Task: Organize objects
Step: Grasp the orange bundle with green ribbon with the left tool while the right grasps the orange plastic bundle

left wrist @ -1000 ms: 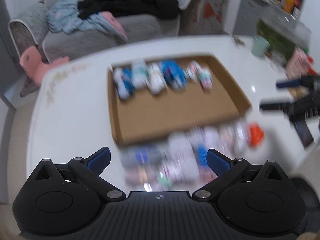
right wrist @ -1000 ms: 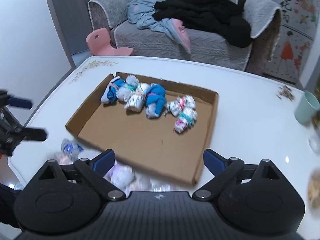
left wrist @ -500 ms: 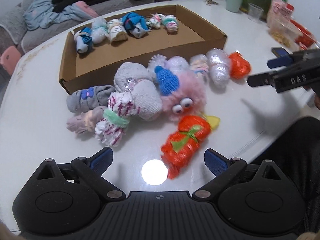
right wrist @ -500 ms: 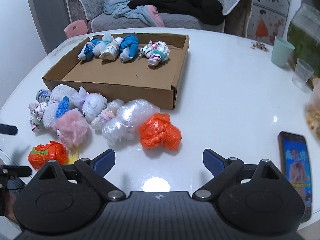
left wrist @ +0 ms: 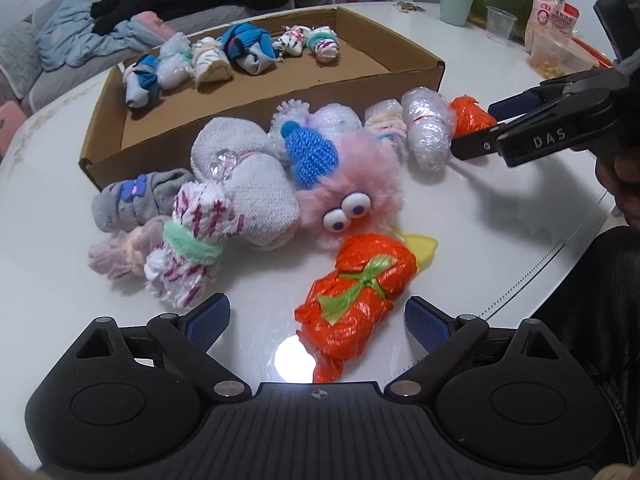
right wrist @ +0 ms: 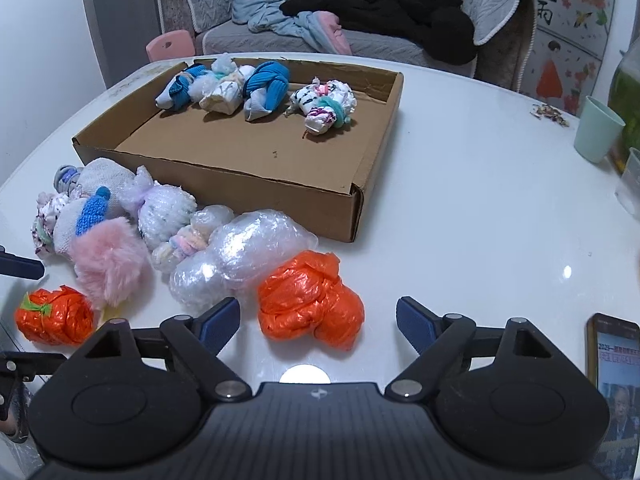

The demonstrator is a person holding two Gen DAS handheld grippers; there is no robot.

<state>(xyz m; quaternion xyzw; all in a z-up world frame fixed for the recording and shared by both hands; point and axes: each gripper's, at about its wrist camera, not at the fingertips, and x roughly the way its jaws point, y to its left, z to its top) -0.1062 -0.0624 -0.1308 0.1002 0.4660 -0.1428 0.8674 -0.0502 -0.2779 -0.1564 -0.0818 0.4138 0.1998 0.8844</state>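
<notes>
An orange plastic bundle with a green tie (left wrist: 360, 280) lies on the white table between the fingers of my left gripper (left wrist: 318, 320). Its jaws are closing, and the pads stand clear of the bundle. A plain orange bundle (right wrist: 308, 304) sits between the fingers of my right gripper (right wrist: 318, 320), whose jaws are also closing without touching it. The right gripper (left wrist: 478, 130) shows from the side in the left wrist view. A pink fluffy toy (left wrist: 352, 184), clear-wrapped bundles (right wrist: 240, 252) and rolled socks lie before the cardboard box (right wrist: 224, 184), which holds several rolled socks (right wrist: 264, 92).
A phone (right wrist: 614, 380) lies at the table's right edge. A green cup (right wrist: 598, 128), a clear cup (left wrist: 500, 22) and a snack bag (left wrist: 552, 20) stand at the far right. A person's dark-clad leg (left wrist: 592, 300) is beside the table. A sofa (right wrist: 280, 40) with clothes stands behind.
Both grippers have come down from high above the box to just over the bundles at the table's near side. The right gripper's jaws have narrowed; the left's only slightly.
</notes>
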